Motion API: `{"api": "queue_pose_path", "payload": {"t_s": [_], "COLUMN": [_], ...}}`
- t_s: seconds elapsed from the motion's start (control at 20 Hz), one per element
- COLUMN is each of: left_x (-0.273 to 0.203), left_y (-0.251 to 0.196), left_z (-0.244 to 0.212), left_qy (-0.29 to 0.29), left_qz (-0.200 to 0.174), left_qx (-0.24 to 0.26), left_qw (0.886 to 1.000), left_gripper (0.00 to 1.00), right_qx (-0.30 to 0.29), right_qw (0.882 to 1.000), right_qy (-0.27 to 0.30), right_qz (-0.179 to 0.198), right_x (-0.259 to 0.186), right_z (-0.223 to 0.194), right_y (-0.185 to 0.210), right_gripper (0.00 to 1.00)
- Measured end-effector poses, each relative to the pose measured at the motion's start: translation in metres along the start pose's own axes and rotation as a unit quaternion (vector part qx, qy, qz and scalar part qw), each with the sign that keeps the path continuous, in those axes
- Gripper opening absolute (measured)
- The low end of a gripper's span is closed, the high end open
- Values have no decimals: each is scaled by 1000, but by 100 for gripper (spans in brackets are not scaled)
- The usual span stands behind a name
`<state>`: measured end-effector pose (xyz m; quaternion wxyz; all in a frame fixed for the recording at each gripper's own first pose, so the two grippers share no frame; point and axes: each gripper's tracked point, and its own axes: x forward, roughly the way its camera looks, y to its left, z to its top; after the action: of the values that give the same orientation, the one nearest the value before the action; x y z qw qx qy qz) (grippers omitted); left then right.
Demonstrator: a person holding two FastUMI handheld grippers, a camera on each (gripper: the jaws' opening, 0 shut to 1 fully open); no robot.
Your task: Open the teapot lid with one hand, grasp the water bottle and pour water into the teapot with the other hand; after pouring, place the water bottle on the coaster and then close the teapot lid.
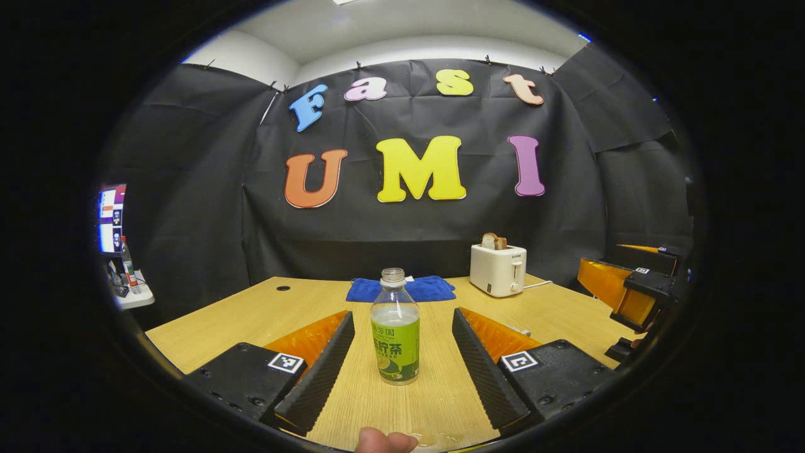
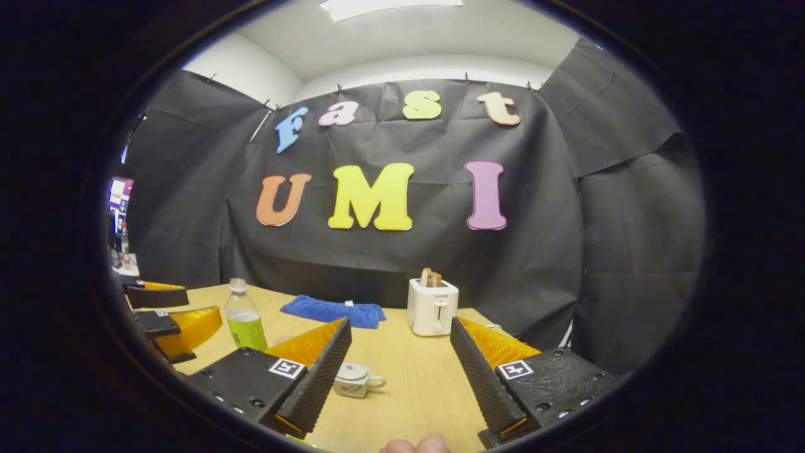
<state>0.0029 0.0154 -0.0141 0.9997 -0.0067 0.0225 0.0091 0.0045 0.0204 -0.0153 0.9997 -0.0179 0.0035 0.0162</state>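
bottle framed for the left, teapot low and left of the right

in the left gripper view the left gripper [image 1: 402, 368] is wide open and holds nothing. the uncapped water bottle [image 1: 395, 327] stands upright between its fingers, dead ahead at 12 o'clock, touching neither one, its long axis vertical. i judge this hand the nearer to the bottle: a straight push forward and a squeeze on the green label band would take it. behind the bottle lies a folded blue cloth [image 1: 402, 289], and at 1 o'clock a white toaster [image 1: 498, 269] with bread in its slots, both well clear. the right gripper [image 1: 635, 302] shows at 3 o'clock.

in the right gripper view the right gripper [image 2: 399, 377] is also spread wide and empty. the small white teapot [image 2: 355, 379], lid on, sits on the wooden table [image 2: 409, 402] just beside the left finger at about 10 o'clock, partly hidden by it. this hand seems the nearer to the lid, and would need to shift left to centre it. nothing blocks that path. i cannot make out a coaster.
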Motion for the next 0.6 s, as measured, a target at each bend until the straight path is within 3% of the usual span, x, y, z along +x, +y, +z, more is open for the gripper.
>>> {"api": "queue_pose_path", "payload": {"t_s": [0.6], "left_x": [0], "left_y": [7], "left_z": [0], "left_qy": [4], "left_qz": [7], "left_qx": [-6], "left_qw": [1000], "left_gripper": [98], "right_qx": [-7], "right_qw": [999], "right_qy": [33], "right_qz": [19], "right_x": [19], "right_z": [-30], "right_y": [20], "right_gripper": [97]}}
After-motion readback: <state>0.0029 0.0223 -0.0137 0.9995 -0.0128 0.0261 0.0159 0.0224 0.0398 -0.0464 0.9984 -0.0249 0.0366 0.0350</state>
